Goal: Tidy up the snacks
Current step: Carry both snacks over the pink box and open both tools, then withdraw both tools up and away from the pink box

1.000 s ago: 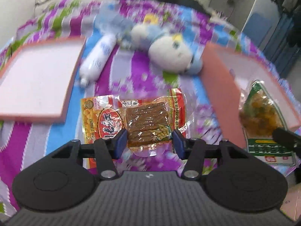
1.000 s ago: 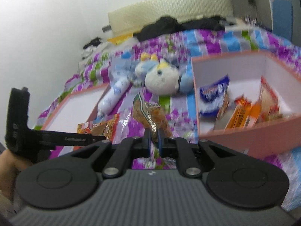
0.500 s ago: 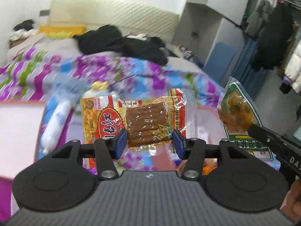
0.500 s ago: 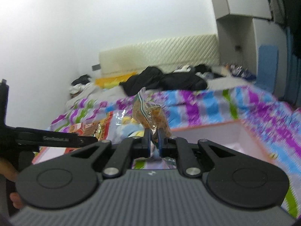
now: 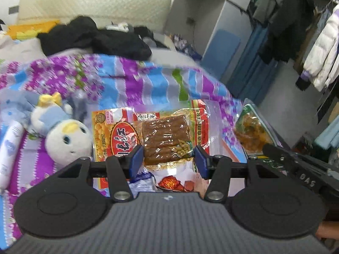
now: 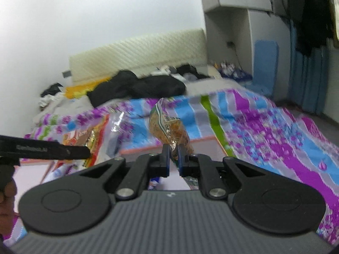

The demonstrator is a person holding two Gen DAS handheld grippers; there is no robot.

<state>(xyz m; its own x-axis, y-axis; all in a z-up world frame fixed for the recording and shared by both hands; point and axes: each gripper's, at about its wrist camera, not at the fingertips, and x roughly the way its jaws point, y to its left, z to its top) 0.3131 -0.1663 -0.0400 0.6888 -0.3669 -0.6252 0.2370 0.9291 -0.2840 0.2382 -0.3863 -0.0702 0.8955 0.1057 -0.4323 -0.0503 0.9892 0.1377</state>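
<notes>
My left gripper [image 5: 168,160] is shut on an orange and red snack pack [image 5: 165,137] with brown strips, its blue pads pressing both side edges. The pack hangs above wrapped snacks [image 5: 171,185] that show between the fingers. My right gripper [image 6: 173,155] is shut on the lower edge of a green and yellow snack bag [image 6: 169,127], held upright over the pink box [image 6: 139,150]. In the left wrist view that bag [image 5: 252,129] hangs at the right. In the right wrist view the left gripper's arm [image 6: 42,148] and its pack [image 6: 91,135] show at the left.
A white and blue plush toy [image 5: 63,135] and a white roll [image 5: 8,148] lie left on the striped bedspread [image 5: 148,84]. Black clothes [image 6: 137,86] are piled by the headboard. Hanging coats [image 5: 317,53] and a cabinet stand at the right. A hand [image 6: 6,194] shows at the left edge.
Both grippers rose with their packs and swung right, from the bedspread to above the pink box. The flat lid at the left left the view. Neither grip changed.
</notes>
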